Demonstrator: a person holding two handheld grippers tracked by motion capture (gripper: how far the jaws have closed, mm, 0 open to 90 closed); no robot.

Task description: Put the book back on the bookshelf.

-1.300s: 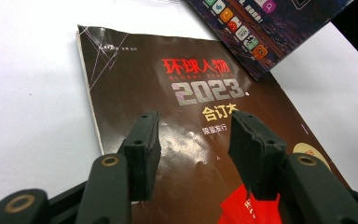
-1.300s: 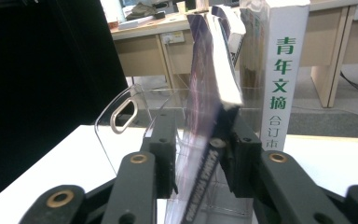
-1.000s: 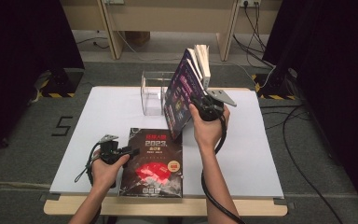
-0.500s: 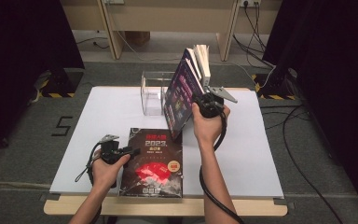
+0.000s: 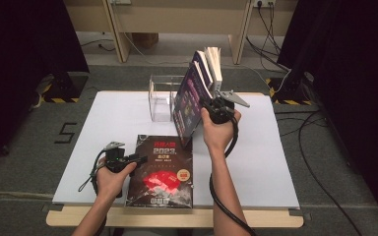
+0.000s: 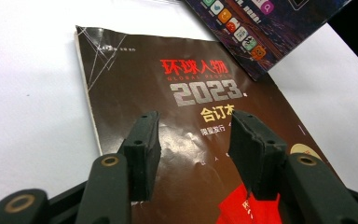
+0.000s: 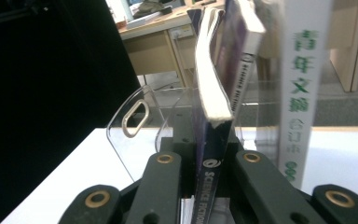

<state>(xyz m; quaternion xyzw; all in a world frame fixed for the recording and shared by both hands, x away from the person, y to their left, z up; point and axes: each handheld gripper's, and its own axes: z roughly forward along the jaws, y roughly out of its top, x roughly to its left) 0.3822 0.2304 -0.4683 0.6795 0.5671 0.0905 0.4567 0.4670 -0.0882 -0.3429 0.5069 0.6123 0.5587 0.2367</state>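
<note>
Clamping an upright purple magazine (image 5: pixel 189 98), the right tongs (image 5: pixel 215 109); left tongs (image 6: pixel 193 140) gape over a brown magazine (image 6: pixel 168 98).

A glossy dark magazine (image 6: pixel 182 140) with a creased paper cover lies on a smooth matt white surface (image 5: pixel 113 123). Behind it stands a clear plastic holder (image 7: pixel 144 126). The jaws are matt black with brass-coloured rivets
</note>
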